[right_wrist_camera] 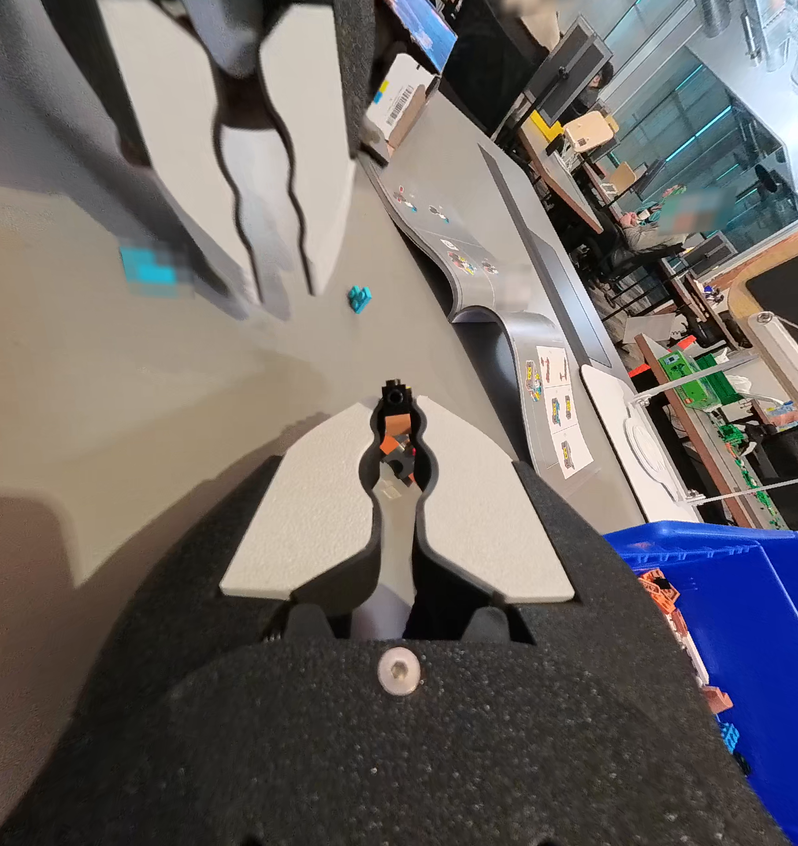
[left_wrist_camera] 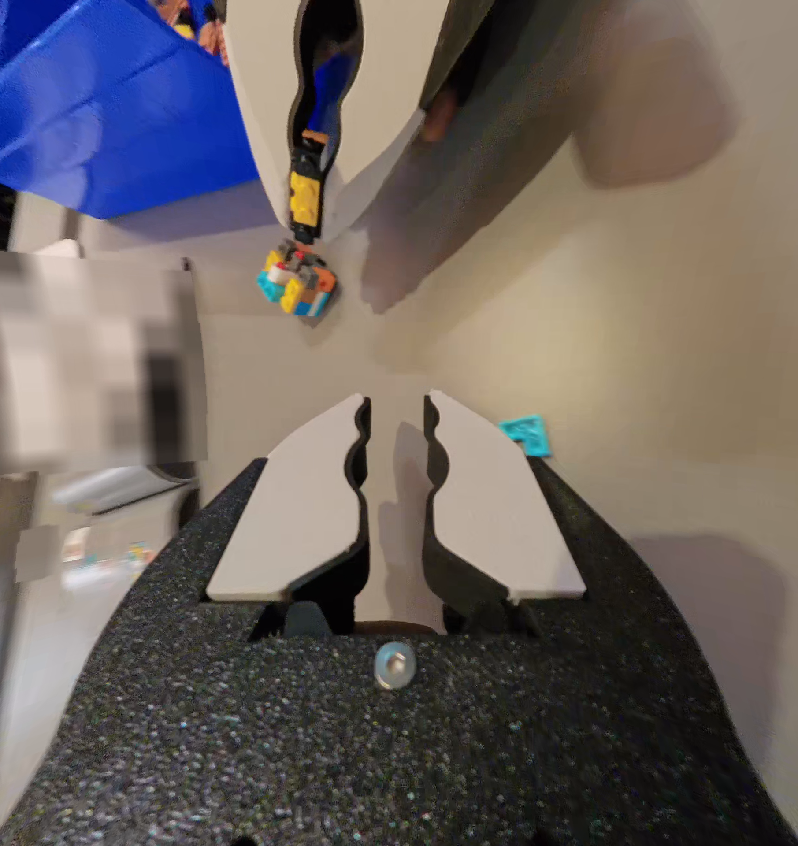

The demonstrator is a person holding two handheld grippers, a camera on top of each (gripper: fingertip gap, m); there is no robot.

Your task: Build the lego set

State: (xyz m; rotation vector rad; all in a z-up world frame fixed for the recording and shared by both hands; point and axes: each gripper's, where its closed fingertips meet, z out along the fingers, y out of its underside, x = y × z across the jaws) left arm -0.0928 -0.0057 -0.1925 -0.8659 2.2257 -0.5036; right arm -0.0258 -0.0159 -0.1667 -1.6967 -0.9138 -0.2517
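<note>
Pinching a brick stack (right_wrist_camera: 396, 428), right tongs (right_wrist_camera: 397, 403), left tongs (left_wrist_camera: 397, 403) spread, booklet (right_wrist_camera: 502, 293) only rightward.

We count two hand-held grippers: the left hand-held gripper (left_wrist_camera: 398, 407) and the right hand-held gripper (right_wrist_camera: 397, 403). On the surface (left_wrist_camera: 571, 320) we see one multicoloured brick assembly (left_wrist_camera: 298, 284) and one loose teal brick (left_wrist_camera: 527, 434). One small brick stack (right_wrist_camera: 397, 425) sits between fingers. There is one blue bin (right_wrist_camera: 763, 641) and one open instruction booklet (right_wrist_camera: 502, 320).
</note>
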